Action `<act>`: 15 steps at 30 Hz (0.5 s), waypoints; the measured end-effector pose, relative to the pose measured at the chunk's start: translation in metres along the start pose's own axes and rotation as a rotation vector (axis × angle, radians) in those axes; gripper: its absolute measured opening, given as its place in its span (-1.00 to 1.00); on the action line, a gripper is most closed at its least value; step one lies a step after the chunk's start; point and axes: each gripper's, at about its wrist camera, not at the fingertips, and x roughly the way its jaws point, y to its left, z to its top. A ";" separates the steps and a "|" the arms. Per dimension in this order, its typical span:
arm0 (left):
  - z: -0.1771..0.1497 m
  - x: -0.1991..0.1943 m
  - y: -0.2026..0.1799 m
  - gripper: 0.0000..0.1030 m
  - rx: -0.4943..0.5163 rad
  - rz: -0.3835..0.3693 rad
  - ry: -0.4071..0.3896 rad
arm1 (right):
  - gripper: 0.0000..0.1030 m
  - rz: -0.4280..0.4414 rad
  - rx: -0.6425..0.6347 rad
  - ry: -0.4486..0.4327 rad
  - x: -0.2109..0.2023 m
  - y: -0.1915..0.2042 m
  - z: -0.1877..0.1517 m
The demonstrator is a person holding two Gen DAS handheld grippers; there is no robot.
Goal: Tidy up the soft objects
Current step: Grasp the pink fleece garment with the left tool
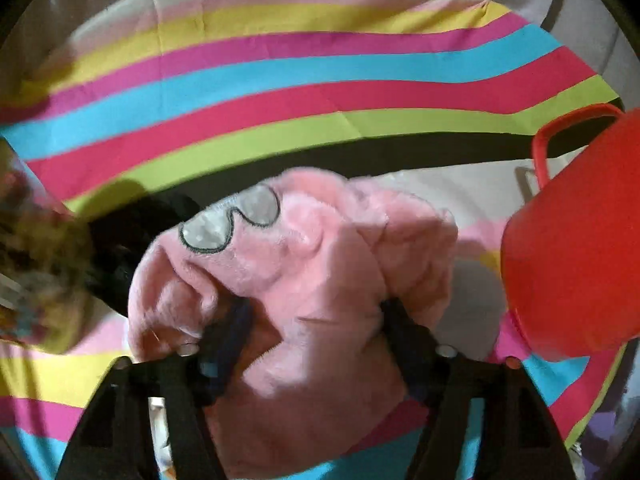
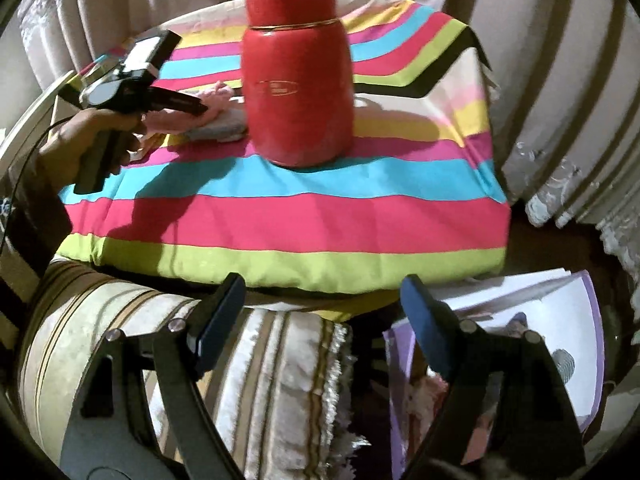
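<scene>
Right now — grip: my left gripper (image 1: 316, 316) sits down over the pink plush toy (image 1: 304, 264), the fur bunched between its half-spread fingers; I cannot tell whether the pads are truly biting or only resting against the pile.
Toy's place: on the striped cloth (image 1: 280, 92), close beside the red flask (image 2: 298, 80); a dark soft thing (image 1: 132, 236) lies against its left side.
Right tool: my right gripper (image 2: 320, 312) hangs wide apart with nothing in it, out past the near edge of the cloth, above a striped cushion (image 2: 248, 360) and some papers (image 2: 540, 312).
Risk, slip: I judge the hold shallow — only a fold of fur — so a quick lift could let the toy slide out.
Risk, flask: it stands upright, tall and near; a swing of the toy or my left hand (image 2: 92, 140) towards it could tip it.
Risk, snag: the dark thing may drag along if fur catches it.
Risk, cloth: pinching too deep could pull the cloth and rock the flask.
</scene>
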 end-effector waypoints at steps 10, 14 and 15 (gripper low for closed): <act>-0.011 -0.044 0.010 -0.82 -0.062 -0.095 -0.081 | 0.60 0.032 -0.091 -0.033 0.006 0.038 0.029; -0.020 -0.075 0.021 -0.90 -0.114 -0.157 -0.129 | 0.60 0.042 -0.132 -0.060 0.010 0.053 0.043; -0.020 -0.080 0.023 -0.90 -0.117 -0.164 -0.138 | 0.60 0.048 -0.139 -0.062 0.011 0.056 0.047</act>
